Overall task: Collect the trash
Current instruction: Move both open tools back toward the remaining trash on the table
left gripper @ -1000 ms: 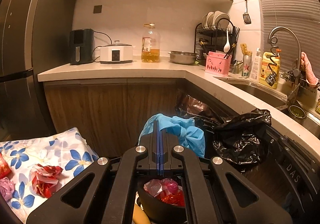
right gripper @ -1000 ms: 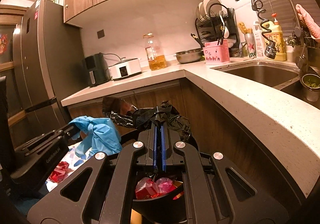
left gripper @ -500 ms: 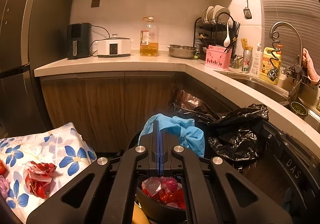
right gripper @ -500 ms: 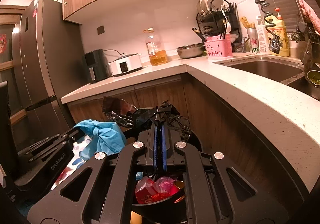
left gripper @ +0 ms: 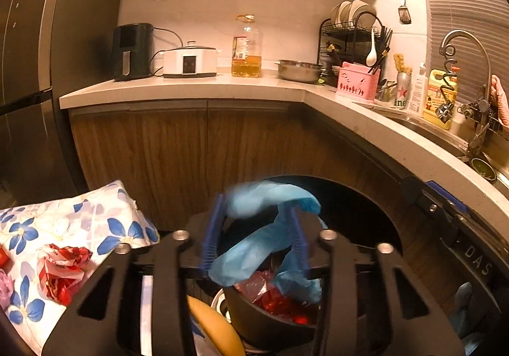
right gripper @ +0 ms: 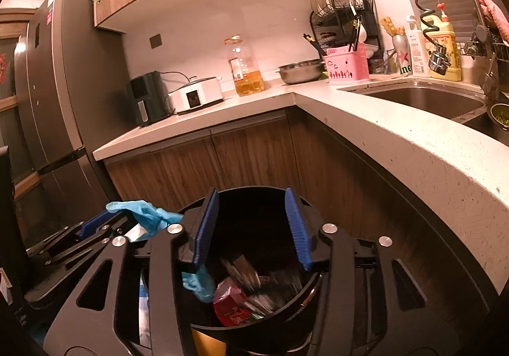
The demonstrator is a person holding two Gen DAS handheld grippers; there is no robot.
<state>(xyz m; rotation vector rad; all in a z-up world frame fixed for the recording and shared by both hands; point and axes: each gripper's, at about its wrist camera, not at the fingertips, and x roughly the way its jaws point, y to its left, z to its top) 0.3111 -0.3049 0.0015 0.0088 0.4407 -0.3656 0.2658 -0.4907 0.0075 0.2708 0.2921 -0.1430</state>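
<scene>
My left gripper point(left gripper: 254, 230) is open above a black trash bin point(left gripper: 264, 321). A blue glove point(left gripper: 264, 247) hangs loose between its fingers and drops toward the bin, blurred by motion. My right gripper point(right gripper: 253, 225) is open and empty above the same bin point(right gripper: 254, 327). Black plastic trash point(right gripper: 264, 286) and red wrappers point(right gripper: 232, 308) lie inside the bin. The glove point(right gripper: 143, 212) and left gripper also show at the left of the right wrist view. A crumpled red wrapper point(left gripper: 60, 270) lies on a floral cloth point(left gripper: 95, 222) to the left.
A pale countertop point(right gripper: 397, 139) curves along the right with a sink point(right gripper: 423, 98), and wooden cabinets point(left gripper: 191, 149) stand behind the bin. A dark fridge point(right gripper: 51, 120) stands at left. A yellow banana point(left gripper: 213, 330) lies beside the bin.
Both grippers have opened. The black bag has left the right gripper and fallen into the bin. The blue glove is released from the left gripper and is falling.
</scene>
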